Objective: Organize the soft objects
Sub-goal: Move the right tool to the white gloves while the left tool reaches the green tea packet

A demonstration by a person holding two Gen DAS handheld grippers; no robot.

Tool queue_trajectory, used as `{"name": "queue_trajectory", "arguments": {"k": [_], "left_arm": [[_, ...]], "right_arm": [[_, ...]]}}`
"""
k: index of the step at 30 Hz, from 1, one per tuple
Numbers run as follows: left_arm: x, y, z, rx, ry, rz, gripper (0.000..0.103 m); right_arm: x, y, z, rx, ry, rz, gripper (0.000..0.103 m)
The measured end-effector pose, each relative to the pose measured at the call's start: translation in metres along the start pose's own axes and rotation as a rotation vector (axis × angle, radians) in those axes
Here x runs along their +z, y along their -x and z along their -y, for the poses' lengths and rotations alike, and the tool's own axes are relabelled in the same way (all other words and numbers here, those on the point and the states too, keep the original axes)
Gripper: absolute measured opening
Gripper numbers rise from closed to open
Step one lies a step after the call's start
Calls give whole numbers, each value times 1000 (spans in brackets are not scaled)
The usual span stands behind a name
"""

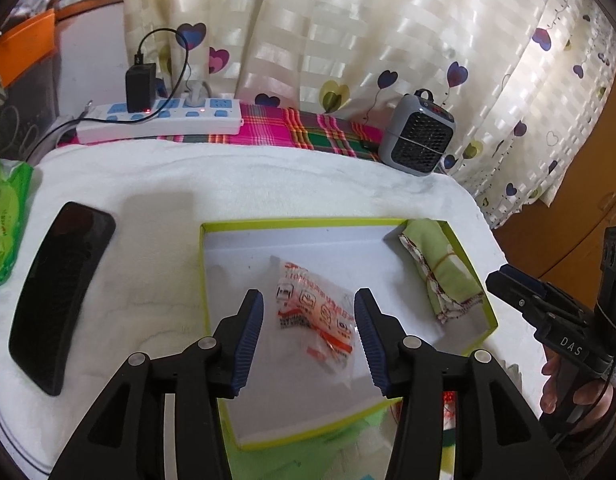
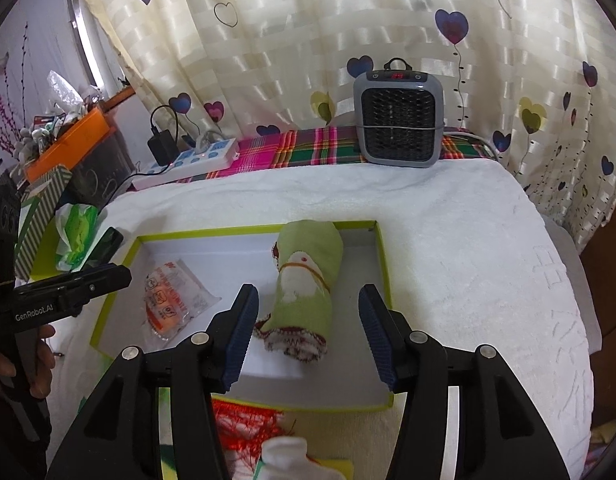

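Left claw (image 1: 308, 320): I read its black arms and blue ribbed pads as standing apart, pressing on nothing. Seen between them, lower down, lies the crinkled clear plastic packet with orange-red print (image 1: 315, 312), flat on the floor of the shallow white cardboard box with a lime-green rim (image 1: 268, 223). No pad touches the packet.

Right claw (image 2: 308, 320): same condition, spread wide and empty. Between its pads, again lower, I see the rolled light-green cloth with a red-stitched white edge (image 2: 308, 280), bound by a thin band and lying lengthwise along the box's right side, its far end against the box's back wall.

Packet sits left of centre in the box; roll and packet are apart, white floor showing between them. From the left wrist view, a hand (image 1: 563, 384) grips the right tool at the frame's right edge.

Under the near edge of the box: scraps of red-fringed and green fabric, not clearly readable.

Box rests on a white fluffy towel (image 2: 467, 240) covering the tabletop. Left of the box on the towel: a long black padded wrist rest (image 1: 56, 292), then a green plastic tissue pack (image 1: 6, 220).

Further back: a pink-and-green plaid cloth (image 1: 308, 128), on it a white power strip with blue sockets (image 1: 160, 120) carrying a black charger, and a small grey fan heater with a black grille (image 2: 399, 120). Behind all, a cream curtain with heart prints (image 2: 288, 40).
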State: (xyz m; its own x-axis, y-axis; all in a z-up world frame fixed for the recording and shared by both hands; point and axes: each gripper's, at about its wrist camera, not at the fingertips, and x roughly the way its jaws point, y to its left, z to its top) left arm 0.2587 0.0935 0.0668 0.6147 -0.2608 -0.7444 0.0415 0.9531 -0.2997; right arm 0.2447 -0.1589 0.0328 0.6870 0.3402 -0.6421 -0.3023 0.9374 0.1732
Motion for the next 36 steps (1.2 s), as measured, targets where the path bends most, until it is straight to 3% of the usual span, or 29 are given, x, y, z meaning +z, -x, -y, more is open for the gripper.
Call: {"name": "queue_trajectory", "arguments": {"k": [18, 21, 36], "left_arm": [[-67, 70, -9, -12, 42, 96, 49], [-80, 76, -13, -12, 56, 101, 50], [-123, 92, -14, -87, 89, 95, 58]], "right_arm": [[-52, 75, 15, -1, -50, 105, 54], [-65, 81, 19, 5, -71, 111, 63], [-113, 85, 20, 4, -118, 109, 64]]}}
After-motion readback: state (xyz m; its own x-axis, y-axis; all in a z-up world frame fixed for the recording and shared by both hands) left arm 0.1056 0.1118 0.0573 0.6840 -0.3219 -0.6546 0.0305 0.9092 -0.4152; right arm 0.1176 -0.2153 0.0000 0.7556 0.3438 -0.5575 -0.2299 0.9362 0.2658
